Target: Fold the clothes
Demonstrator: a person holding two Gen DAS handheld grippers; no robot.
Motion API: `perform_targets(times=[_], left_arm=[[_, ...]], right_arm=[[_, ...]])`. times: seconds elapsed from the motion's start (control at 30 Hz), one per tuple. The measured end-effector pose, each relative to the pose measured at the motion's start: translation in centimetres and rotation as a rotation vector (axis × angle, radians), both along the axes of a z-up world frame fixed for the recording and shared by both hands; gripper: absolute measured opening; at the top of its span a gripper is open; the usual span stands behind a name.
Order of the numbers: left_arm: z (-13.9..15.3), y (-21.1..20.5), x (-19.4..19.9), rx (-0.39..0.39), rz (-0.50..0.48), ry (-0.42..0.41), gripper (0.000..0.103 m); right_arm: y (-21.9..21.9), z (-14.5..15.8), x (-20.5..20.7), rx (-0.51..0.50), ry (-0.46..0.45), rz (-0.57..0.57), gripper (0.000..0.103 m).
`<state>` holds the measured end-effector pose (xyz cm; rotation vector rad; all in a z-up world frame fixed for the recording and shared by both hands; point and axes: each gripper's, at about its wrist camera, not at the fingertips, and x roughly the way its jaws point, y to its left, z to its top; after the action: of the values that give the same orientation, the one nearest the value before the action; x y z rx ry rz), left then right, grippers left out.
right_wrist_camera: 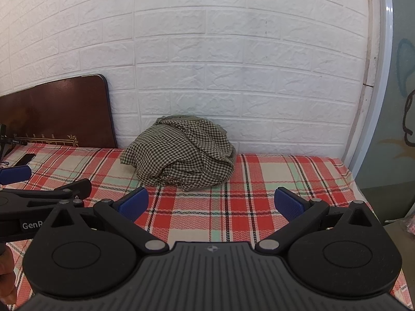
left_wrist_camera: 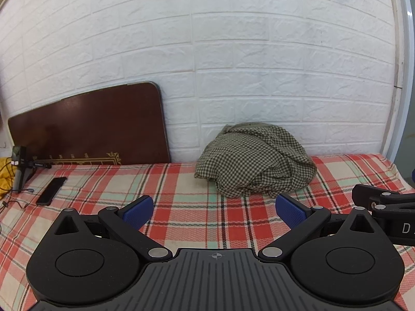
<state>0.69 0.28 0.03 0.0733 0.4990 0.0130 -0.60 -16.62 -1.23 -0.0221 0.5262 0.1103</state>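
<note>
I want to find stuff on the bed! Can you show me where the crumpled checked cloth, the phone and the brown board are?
Checked cloth [right_wrist_camera: 181, 155]: right wrist view, middle of the crumpled heap.
Phone [left_wrist_camera: 51, 190]: left wrist view, middle of its dark screen.
Brown board [left_wrist_camera: 90, 127]: left wrist view, middle of its flat face, leaning against the wall.

I read "GenR", cut off, on the left gripper [right_wrist_camera: 15, 176] body in the right wrist view; the right gripper [left_wrist_camera: 384, 202] shows only "D".
</note>
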Motion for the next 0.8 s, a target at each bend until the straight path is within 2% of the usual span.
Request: perform_targets(times=[0.47, 0.8], left_arm=[[-1.2, -0.1, 2.9, 0.016, 0.005, 0.024, 0.103], [-3.4, -0.5, 7.1, 0.042, -0.009, 0.065, 0.103]], right_arm=[[0.1, -1.1, 2.5, -0.013, 0.02, 0.018, 0.103], [-0.3, -3.3, 7.0, 0.032, 0.069, 0.052, 0.103]])
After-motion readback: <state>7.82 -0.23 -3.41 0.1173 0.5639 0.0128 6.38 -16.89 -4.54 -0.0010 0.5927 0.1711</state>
